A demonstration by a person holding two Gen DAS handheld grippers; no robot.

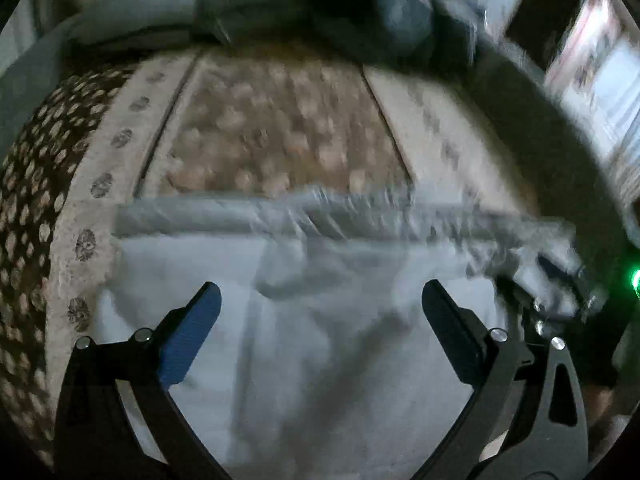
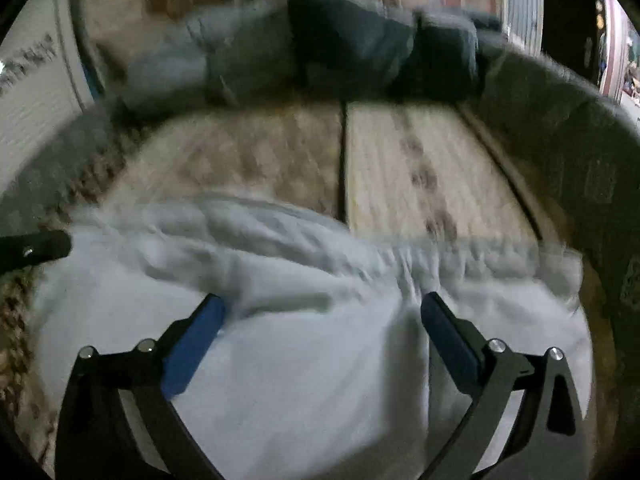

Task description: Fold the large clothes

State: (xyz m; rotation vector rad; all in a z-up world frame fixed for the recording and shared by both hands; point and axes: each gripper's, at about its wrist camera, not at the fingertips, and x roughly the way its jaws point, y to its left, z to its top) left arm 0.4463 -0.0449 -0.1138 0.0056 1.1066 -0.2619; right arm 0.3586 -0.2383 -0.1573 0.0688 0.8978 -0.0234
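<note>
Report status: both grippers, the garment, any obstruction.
Left gripper open, right gripper open, neither holding. Pale grey garment flat on patterned bedspread. Nothing in the way.

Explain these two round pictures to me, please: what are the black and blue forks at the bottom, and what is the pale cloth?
No robot here: a person carries one handheld tool in each hand, with a wide-angle camera on each. One picture looks along the left tool, the other along the right tool. The forks are their fingers with blue pads. Both stand open and hold nothing. Below lies a pale garment, its gathered waistband farthest from the tools, on a patterned bedspread. Dark pillows lie beyond. The pictures are blurred.
</note>
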